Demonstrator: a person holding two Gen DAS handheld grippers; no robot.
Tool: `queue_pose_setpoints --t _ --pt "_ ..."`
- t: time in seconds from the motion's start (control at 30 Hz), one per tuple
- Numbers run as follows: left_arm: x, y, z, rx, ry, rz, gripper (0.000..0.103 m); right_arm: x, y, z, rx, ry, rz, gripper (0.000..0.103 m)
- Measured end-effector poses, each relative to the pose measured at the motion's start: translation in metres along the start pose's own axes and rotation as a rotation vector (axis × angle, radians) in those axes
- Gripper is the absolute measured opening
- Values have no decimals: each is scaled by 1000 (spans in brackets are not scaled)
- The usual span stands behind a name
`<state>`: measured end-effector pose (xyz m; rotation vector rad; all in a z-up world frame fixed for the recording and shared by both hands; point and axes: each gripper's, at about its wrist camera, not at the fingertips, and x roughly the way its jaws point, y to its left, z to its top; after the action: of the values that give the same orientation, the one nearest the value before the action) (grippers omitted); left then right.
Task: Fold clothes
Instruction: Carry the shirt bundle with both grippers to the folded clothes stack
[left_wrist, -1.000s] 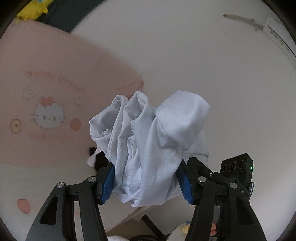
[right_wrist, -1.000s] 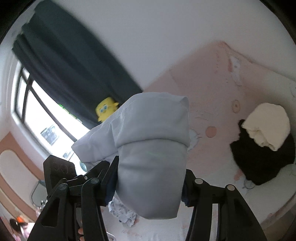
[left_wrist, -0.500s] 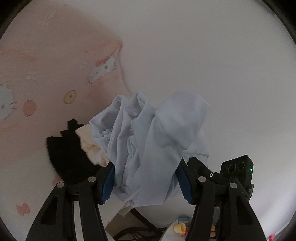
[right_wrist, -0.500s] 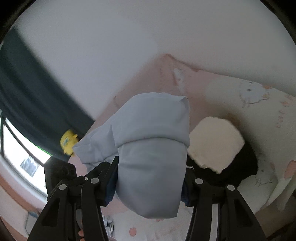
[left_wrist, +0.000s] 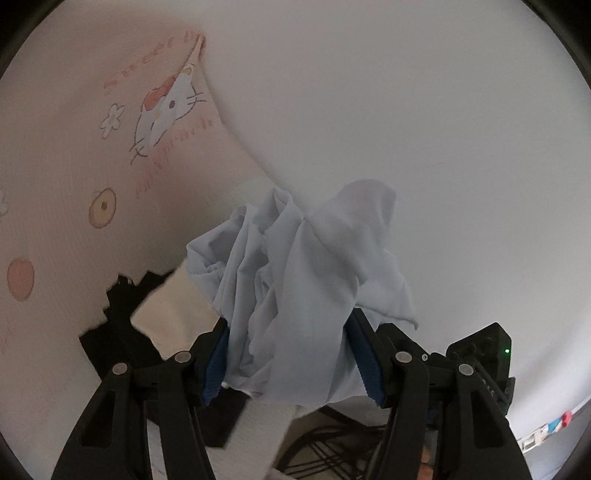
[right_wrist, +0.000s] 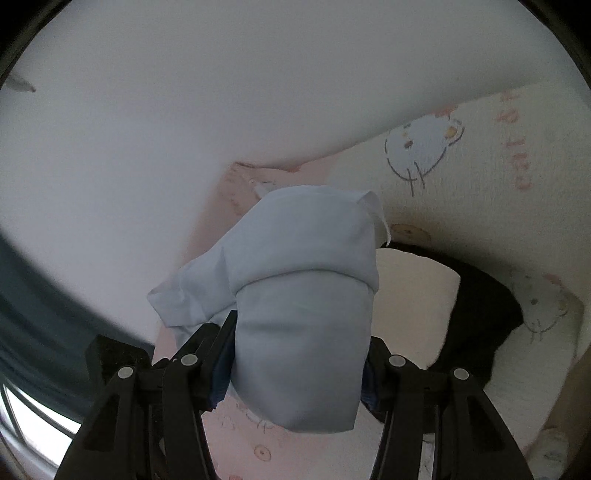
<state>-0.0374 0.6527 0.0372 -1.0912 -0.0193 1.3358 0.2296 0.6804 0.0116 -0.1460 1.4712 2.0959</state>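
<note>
A pale blue garment (left_wrist: 306, 295) is bunched between the blue pads of my left gripper (left_wrist: 291, 362), which is shut on it. In the right wrist view the same pale blue garment (right_wrist: 303, 306) forms a smooth folded bundle, and my right gripper (right_wrist: 295, 365) is shut on it too. Below and beyond lies a cream folded garment (right_wrist: 413, 310) on top of a black garment (right_wrist: 484, 325). In the left wrist view the cream garment (left_wrist: 173, 314) and the black garment (left_wrist: 118, 332) show to the left of the bundle.
The clothes rest on a pink and cream bed sheet (left_wrist: 74, 166) printed with cartoon cats; the sheet (right_wrist: 480, 155) meets a white wall (right_wrist: 221, 110). A dark curtain (right_wrist: 33, 295) and window lie at the lower left. Dark cables (left_wrist: 332, 443) run on the floor beside the bed.
Both grippers have swung with the blue bundle toward the cream-and-black pile, which now looks closer and larger. Their grip on the garment is unchanged.
</note>
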Motion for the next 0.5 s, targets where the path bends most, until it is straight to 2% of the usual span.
queue_pose_setpoints --t 0.2,0.27,0.37,0.5 --pt "45 28 20 -53 76 -80 57 21 -7 14 15 -57 -84 54" --pt "64 40 18 -73 123 -81 57 29 -18 16 30 -60 -129 54" --pt "89 60 6 -85 184 -30 61 49 -48 12 76 -10 -190 54" --pt "95 68 -4 -41 167 -25 63 60 -64 7 69 -9 -191 56"
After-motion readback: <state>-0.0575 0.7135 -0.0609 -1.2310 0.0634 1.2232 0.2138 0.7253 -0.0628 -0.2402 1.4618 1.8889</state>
